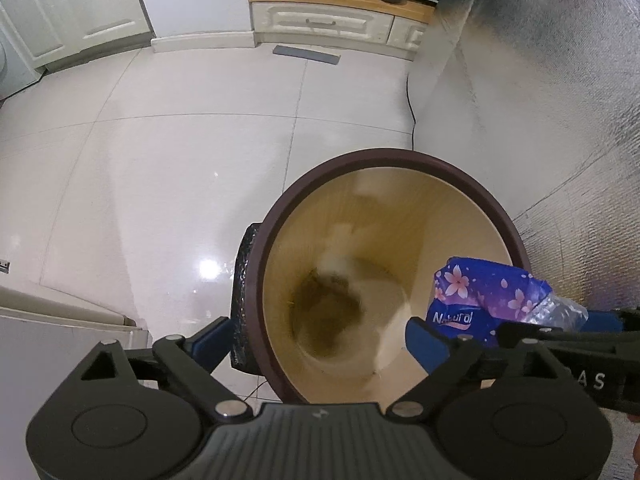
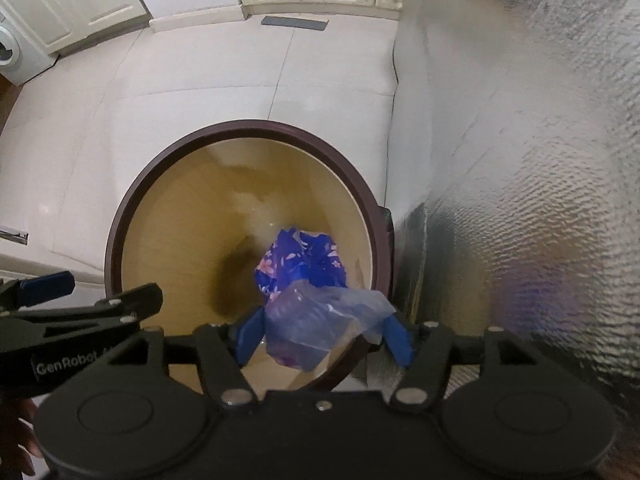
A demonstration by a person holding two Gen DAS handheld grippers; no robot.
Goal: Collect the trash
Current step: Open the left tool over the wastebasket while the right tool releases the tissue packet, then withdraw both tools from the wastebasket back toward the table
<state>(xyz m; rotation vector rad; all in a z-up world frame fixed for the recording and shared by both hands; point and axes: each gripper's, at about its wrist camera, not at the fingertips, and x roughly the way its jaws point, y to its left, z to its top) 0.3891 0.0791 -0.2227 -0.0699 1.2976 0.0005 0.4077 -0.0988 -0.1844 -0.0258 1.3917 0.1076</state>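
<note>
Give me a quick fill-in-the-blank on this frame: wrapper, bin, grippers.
1. The wrapper with pink flowers is mainly ____ in colour.
2. The wrapper hangs over the open ____, which has a dark brown rim.
3. The left gripper has ____ between its fingers.
4. The wrapper sits between the fingers of the ____ gripper.

Missing: blue; bin; nothing; right

Glossy white tiled floor [image 1: 160, 152], white cabinets [image 1: 320, 20], silvery foil wall [image 1: 560, 100].

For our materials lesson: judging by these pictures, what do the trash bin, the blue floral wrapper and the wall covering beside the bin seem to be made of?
Trash bin: probably plastic, with a smooth, faintly glossy tan inside and a dark brown rim.
Blue floral wrapper: thin printed plastic film, crumpled, with a translucent torn end.
Wall covering: looks like embossed metallic foil sheet, silvery, dimpled and reflective.
</note>
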